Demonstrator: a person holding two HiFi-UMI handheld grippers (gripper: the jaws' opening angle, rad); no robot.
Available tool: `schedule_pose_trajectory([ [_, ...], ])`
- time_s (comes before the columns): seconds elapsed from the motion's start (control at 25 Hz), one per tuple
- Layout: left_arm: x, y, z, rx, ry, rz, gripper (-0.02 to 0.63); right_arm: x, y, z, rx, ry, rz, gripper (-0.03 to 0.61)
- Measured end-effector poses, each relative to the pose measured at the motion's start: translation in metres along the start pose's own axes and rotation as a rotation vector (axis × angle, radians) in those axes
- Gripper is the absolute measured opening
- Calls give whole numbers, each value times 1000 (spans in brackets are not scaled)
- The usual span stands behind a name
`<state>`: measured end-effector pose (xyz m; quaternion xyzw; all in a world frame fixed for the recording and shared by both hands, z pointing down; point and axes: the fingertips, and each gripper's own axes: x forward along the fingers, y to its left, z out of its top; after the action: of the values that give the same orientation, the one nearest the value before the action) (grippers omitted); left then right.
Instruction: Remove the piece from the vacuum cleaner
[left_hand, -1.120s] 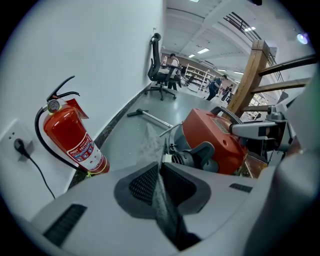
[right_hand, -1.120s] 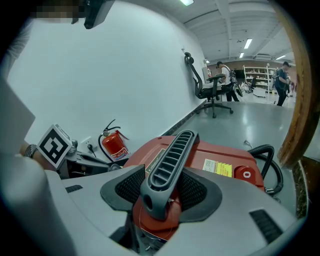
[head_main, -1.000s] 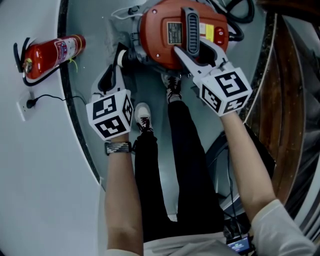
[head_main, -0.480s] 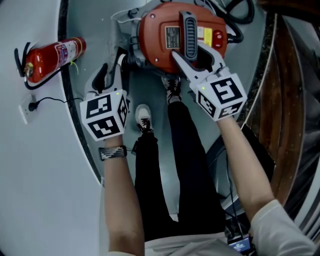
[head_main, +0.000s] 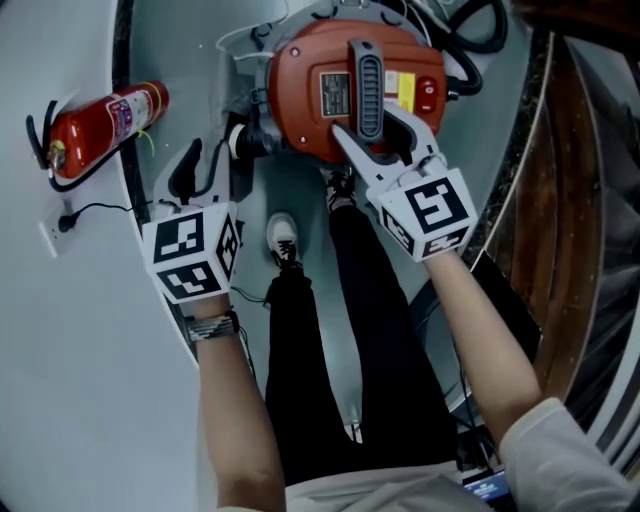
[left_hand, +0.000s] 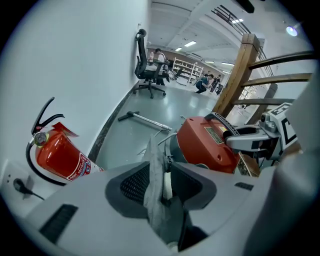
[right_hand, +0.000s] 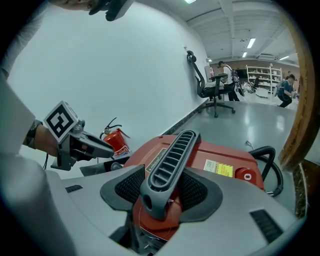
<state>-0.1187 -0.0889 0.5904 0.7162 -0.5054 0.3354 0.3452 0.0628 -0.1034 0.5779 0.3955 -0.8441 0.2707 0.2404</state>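
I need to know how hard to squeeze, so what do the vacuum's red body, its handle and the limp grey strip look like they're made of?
Red body: likely moulded plastic, smooth and slightly glossy, with soft highlights.
Handle: dark grey plastic, matte, ribbed with slots.
Grey strip: probably cloth or felt; it looks fuzzy, creased and limp.

Head view: the vacuum cleaner (head_main: 300, 90) has its hose (head_main: 498, 28) cut off by the top edge. The right tongs (head_main: 365, 120), clamped on its handle (head_main: 368, 65), cover the handle's near end. Label (head_main: 333, 93) print is too small to read. Left gripper view: the left tongs (left_hand: 161, 182), jaws having just been opening, hide the lower end of the grey strip (left_hand: 152, 160) between them.
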Motion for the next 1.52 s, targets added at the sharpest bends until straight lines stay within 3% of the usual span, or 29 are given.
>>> schedule_pose_trajectory([
  [0.12,10,-5,4,23,34,-11,145,0,1,0,-6,-6,2,212],
  [0.52,45,-4,-11,-11,162,-5,166,0,-1,-1,-29,8,-21,212],
  [0.84,51,-4,-18,-66,191,-14,143,0,-1,-1,-19,-10,-18,212],
  [0.96,52,-6,-17,-101,178,-14,59,0,0,0,-18,-10,-9,212],
  [1.16,52,-7,-18,-102,152,6,43,0,-1,0,-14,-11,-2,212],
  [1.4,49,1,-20,-266,88,37,35,0,0,-1,-8,-15,-7,212],
  [1.52,48,3,-19,-302,66,51,34,0,-1,0,-11,-22,-8,212],
])
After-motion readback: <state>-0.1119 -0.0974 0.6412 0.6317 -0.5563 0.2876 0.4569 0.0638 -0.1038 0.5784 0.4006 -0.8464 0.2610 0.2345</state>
